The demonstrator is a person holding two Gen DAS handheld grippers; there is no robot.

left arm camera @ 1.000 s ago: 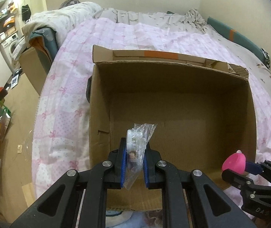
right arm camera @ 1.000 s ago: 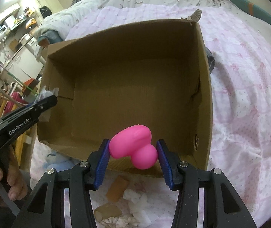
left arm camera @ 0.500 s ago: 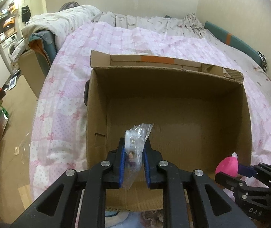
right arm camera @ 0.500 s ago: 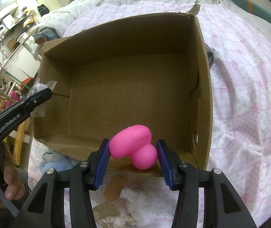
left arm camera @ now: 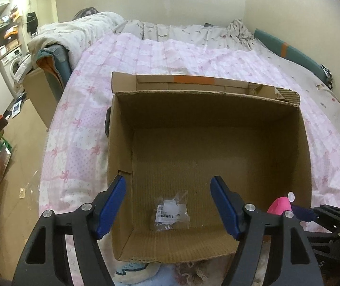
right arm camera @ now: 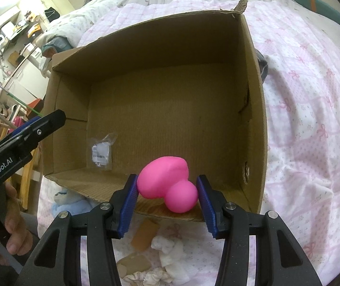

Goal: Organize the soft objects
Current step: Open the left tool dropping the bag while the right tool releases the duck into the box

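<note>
Your left gripper (left arm camera: 167, 205) opened, dropping the clear plastic packet (left arm camera: 171, 212) onto the brown cardboard box (left arm camera: 205, 109) floor.
Your right gripper (right arm camera: 167, 190) squeezed the soft-looking pink rubbery toy (right arm camera: 167, 182) above the box's near edge; it probably yields, so grip its bulb.

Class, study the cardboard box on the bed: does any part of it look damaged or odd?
Yes. The cardboard box has a torn, ragged far corner with exposed corrugation. On its floor lies only a small plastic packet, nothing else.

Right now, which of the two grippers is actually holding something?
The right gripper: its pads clamp the pink squishy toy. The left gripper is open; its plastic packet lies in the box.
</note>
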